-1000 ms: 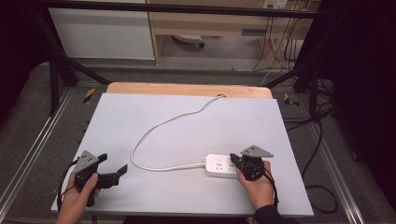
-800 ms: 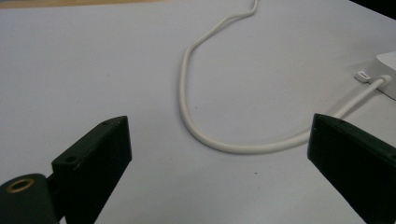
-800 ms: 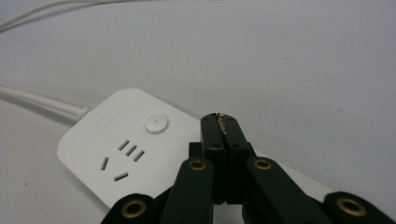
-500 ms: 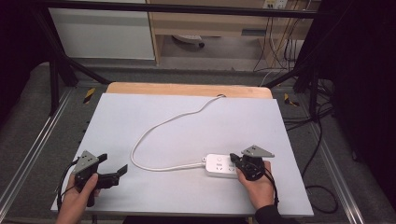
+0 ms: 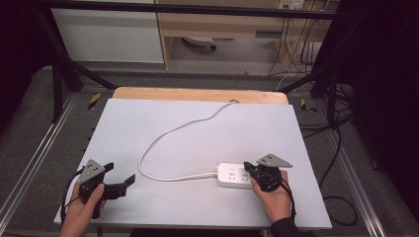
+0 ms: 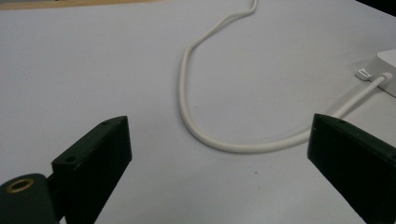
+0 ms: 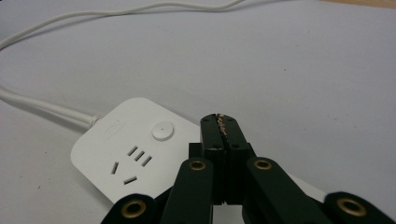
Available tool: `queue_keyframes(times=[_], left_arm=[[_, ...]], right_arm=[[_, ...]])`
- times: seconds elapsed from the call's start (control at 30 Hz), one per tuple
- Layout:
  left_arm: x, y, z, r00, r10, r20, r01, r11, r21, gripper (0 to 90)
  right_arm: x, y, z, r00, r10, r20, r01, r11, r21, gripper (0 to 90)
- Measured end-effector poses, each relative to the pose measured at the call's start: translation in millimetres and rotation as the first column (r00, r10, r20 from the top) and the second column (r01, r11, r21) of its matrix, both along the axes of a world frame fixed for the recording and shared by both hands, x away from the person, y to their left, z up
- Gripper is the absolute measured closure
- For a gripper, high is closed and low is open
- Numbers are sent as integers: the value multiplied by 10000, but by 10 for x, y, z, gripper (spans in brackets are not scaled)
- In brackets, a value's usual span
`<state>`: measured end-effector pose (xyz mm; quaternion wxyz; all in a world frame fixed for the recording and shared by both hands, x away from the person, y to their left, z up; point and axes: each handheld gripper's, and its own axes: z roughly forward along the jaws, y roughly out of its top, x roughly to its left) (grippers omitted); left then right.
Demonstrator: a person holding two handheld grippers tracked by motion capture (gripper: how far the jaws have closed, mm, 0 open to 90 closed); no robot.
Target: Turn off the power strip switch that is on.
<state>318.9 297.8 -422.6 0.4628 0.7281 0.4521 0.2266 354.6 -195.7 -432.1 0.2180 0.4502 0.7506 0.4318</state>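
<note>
A white power strip (image 5: 233, 175) lies flat on the white tabletop, front right. Its white cable (image 5: 168, 133) loops left and runs to the table's back edge. My right gripper (image 5: 252, 171) hovers over the strip's right end, jaws pressed together on nothing. In the right gripper view its shut tips (image 7: 222, 123) sit just right of the strip's round button (image 7: 162, 131), with the sockets (image 7: 135, 156) to the left. My left gripper (image 5: 120, 174) rests at the front left, wide open. In the left gripper view the cable loop (image 6: 184, 84) lies ahead between the spread jaws, and the strip's corner (image 6: 390, 70) is far right.
The white table surface (image 5: 148, 118) has a wooden strip (image 5: 197, 94) along its back edge. Metal rails (image 5: 44, 148) flank the table. Dark cables (image 5: 336, 143) trail on the floor at the right.
</note>
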Motion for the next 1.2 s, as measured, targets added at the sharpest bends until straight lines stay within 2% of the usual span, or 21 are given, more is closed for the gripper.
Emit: queue_keyframes(times=[0.23, 0.53, 0.9, 1.2], left_arm=[[1, 5, 0, 10000, 23, -1, -23, 10000, -19, 63], [0, 5, 1, 10000, 20, 6, -20, 10000, -12, 63], [-1, 7, 2, 10000, 23, 5, -23, 10000, -8, 63], [0, 10, 2, 10000, 17, 20, -17, 10000, -19, 63]], right_arm=[[-18, -42, 40, 9999, -50, 125, 47, 9996, 262, 900], [-16, -78, 65, 9998, -123, 185, 115, 9990, 426, 857], [-24, -105, 99, 9996, -139, 264, 121, 9978, 655, 753], [-20, -138, 120, 9994, -252, 225, 234, 9965, 802, 615]])
